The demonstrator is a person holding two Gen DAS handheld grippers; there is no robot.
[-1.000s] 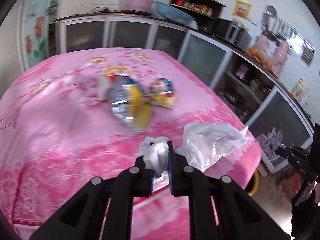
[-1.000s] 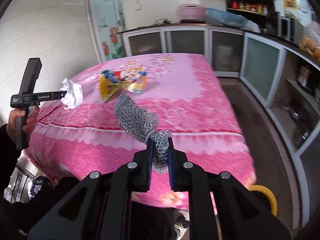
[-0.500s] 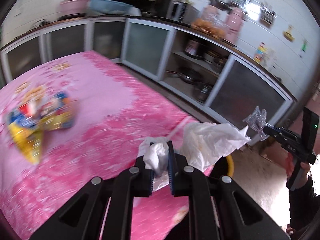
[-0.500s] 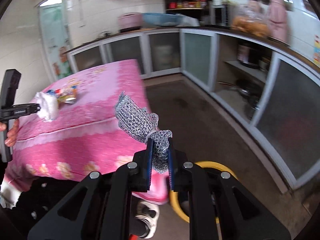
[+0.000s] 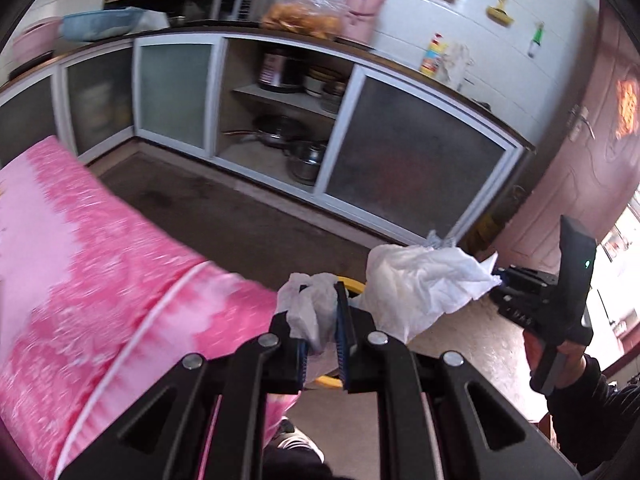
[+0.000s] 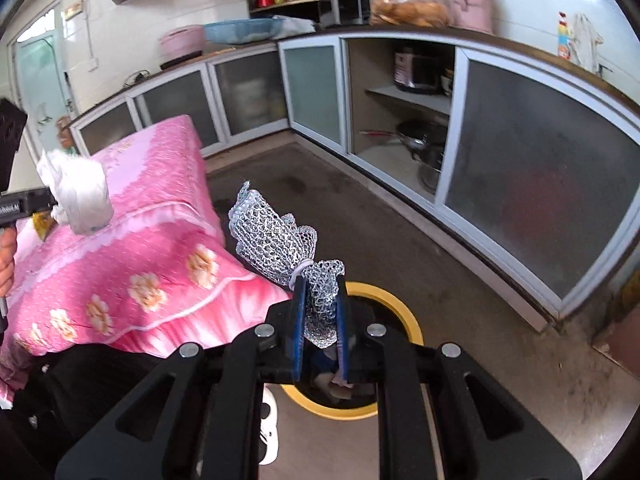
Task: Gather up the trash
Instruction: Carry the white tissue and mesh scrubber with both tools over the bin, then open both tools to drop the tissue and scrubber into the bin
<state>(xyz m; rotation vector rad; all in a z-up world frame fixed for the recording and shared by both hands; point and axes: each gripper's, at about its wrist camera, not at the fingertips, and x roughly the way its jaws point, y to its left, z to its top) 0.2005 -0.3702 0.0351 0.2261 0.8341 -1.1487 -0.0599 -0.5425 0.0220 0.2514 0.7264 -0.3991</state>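
Two featherweight scraps near the yellow-rimmed bin [image 6: 394, 304]: left gripper [image 5: 323, 320] pinches soft crumpled tissue [image 5: 416, 284], right gripper [image 6: 320, 312] clamps springy foam netting [image 6: 276, 240].

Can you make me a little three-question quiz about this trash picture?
1. True or false: the left gripper is clamped on a crumpled white tissue.
2. What does the right gripper hold? A) a snack wrapper B) a silvery mesh net C) nothing
3. Fill in: the bin on the floor below the right gripper has a ____ rim.

Key: 1 true; 2 B; 3 yellow.
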